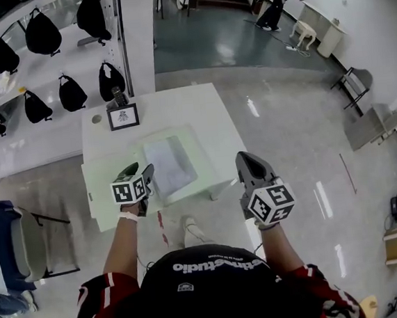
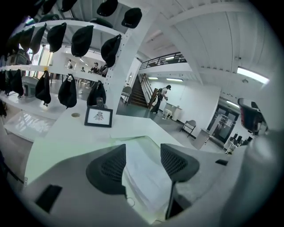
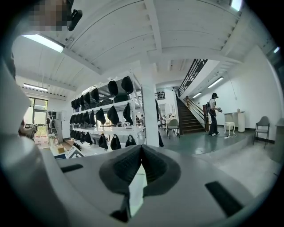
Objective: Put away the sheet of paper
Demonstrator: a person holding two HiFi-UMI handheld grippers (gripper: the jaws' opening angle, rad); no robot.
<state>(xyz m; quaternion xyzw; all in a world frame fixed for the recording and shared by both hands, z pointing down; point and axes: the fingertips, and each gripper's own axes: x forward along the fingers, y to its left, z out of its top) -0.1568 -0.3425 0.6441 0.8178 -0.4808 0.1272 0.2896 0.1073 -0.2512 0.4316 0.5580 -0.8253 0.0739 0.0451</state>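
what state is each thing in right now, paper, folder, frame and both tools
white sheet of paper: lying flat at the folder, not gripped
pale green translucent plastic folder: flat on the white table; closed or open, cannot tell
black-framed picture: standing upright at the table's far end
left tool: open, empty, above the sheet
right tool: shut, empty, off the table's right side

It is bright where I stand. A long white ceiling lamp (image 2: 253,75) glows at the upper right. The shiny grey floor (image 1: 251,106) glares. Up close my left gripper (image 2: 143,150) looks soft. Edges bend and corners go dark.
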